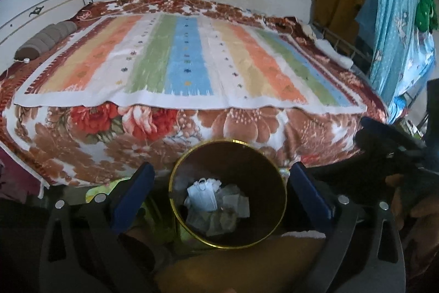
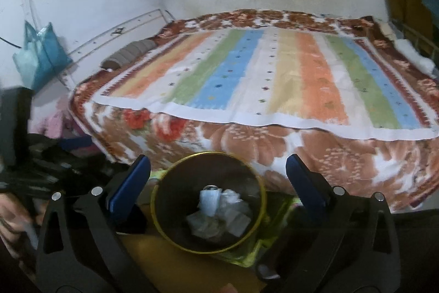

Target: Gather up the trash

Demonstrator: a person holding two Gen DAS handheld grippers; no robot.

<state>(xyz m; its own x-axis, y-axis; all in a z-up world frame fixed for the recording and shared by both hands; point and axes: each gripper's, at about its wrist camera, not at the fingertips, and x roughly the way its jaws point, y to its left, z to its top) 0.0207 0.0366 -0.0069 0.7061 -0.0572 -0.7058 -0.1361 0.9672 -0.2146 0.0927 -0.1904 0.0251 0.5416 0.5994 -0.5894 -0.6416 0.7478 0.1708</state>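
Observation:
A round dark trash bin with a gold rim [image 1: 175,199] stands on the floor in front of the bed. Inside lie a blue face mask [image 1: 201,195] and crumpled white papers [image 1: 233,208]. My left gripper [image 1: 221,183] is open and empty, hovering above the bin with a blue finger on each side. In the right wrist view the same bin [image 2: 156,208] holds the trash [image 2: 216,213], and my right gripper [image 2: 218,175] is open and empty above it. The right gripper also shows at the left wrist view's right edge [image 1: 389,144].
A wide bed with a floral blanket [image 1: 247,133] and a striped cover [image 1: 186,59] fills the space beyond the bin. A brown pillow [image 1: 44,40] lies at its far left. Clothes [image 1: 397,18] hang at the right. A blue bag [image 2: 41,56] hangs on the left wall.

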